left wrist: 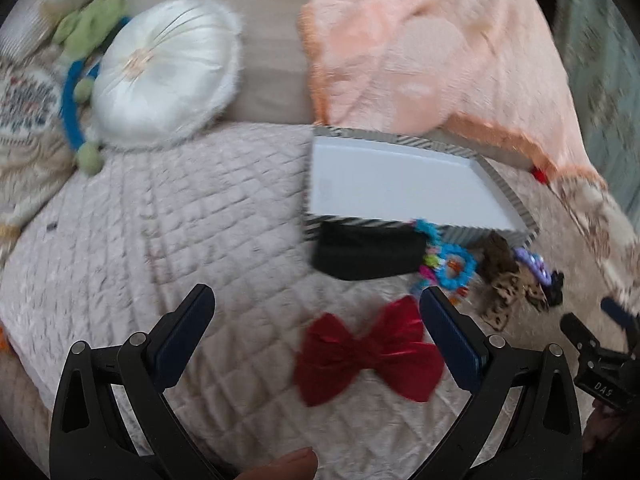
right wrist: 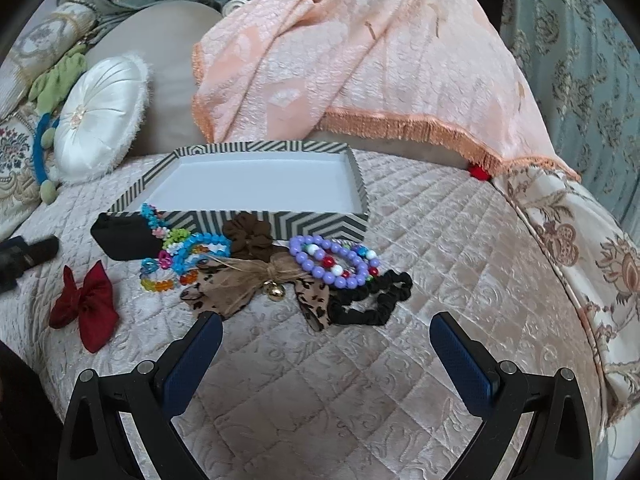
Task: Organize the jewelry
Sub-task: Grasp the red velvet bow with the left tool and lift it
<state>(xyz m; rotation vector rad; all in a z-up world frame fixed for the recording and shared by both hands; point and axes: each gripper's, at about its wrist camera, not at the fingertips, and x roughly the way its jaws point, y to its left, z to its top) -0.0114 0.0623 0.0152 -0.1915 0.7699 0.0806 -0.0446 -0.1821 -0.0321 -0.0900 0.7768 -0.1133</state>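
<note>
A striped box [right wrist: 248, 222] with a bare white inside stands on the quilted bed; it also shows in the left wrist view [left wrist: 400, 188]. In front of it lie a black case [right wrist: 124, 240], blue bead bracelets [right wrist: 188, 256], a purple bead bracelet [right wrist: 320, 268], a brown scrunchie [right wrist: 248, 236], a leopard bow with a bell [right wrist: 240, 288], a black scrunchie [right wrist: 376, 300] and a red bow [right wrist: 86, 304]. My left gripper [left wrist: 316, 308] is open and empty just above the red bow [left wrist: 368, 352]. My right gripper [right wrist: 326, 334] is open and empty, just short of the leopard bow.
A peach blanket [right wrist: 360, 60] drapes over pillows behind the box. A white round cushion [right wrist: 100, 120] and a green and blue plush toy [right wrist: 52, 92] lie at the back left. The bed's edge falls away at the right [right wrist: 592, 280].
</note>
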